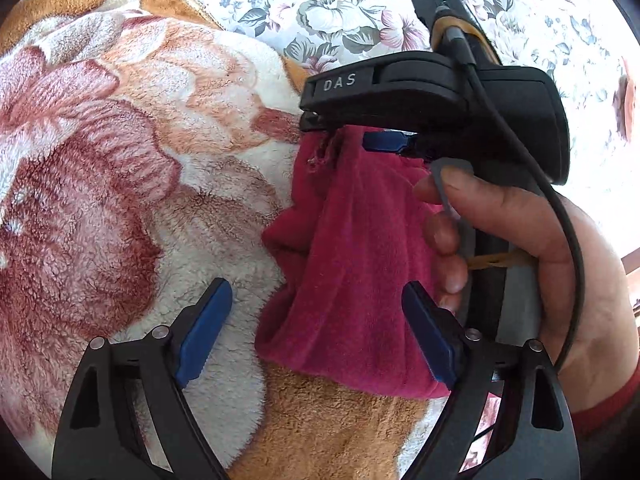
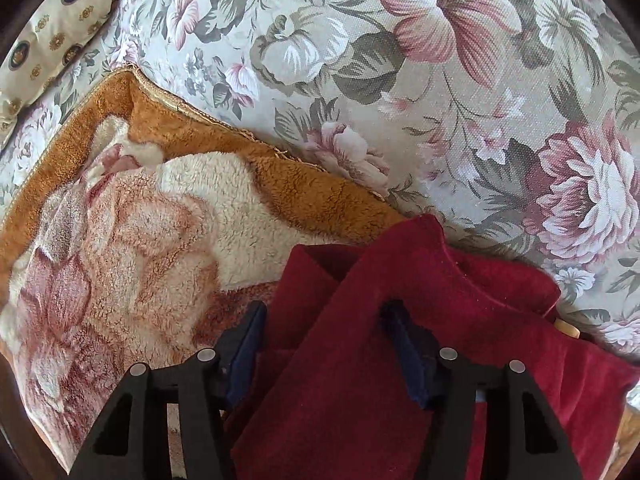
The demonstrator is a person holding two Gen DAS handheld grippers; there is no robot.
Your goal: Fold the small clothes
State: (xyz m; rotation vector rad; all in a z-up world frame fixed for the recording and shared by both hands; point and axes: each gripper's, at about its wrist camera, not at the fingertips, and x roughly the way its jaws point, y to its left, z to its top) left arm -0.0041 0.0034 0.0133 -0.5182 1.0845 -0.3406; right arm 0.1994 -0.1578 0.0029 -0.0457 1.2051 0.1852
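Note:
A small dark red fleece garment [image 1: 352,248] lies bunched on a fluffy floral blanket [image 1: 120,168]. My left gripper [image 1: 320,328] is open just above the garment's near edge, its blue pads either side of the cloth, not touching. The right gripper [image 1: 384,141], held in a hand, hovers over the garment's far end in the left wrist view. In the right wrist view the garment [image 2: 384,360] lies in folds between the spread blue pads [image 2: 408,352] of my right gripper [image 2: 326,344]. The pads stand wide apart and do not pinch the cloth.
The blanket has an orange-brown border [image 2: 200,128] and lies on a floral bedsheet [image 2: 440,80]. A cream patterned pillow [image 2: 52,40] sits at the far left corner. A small tan object [image 2: 570,330] peeks out at the garment's right edge.

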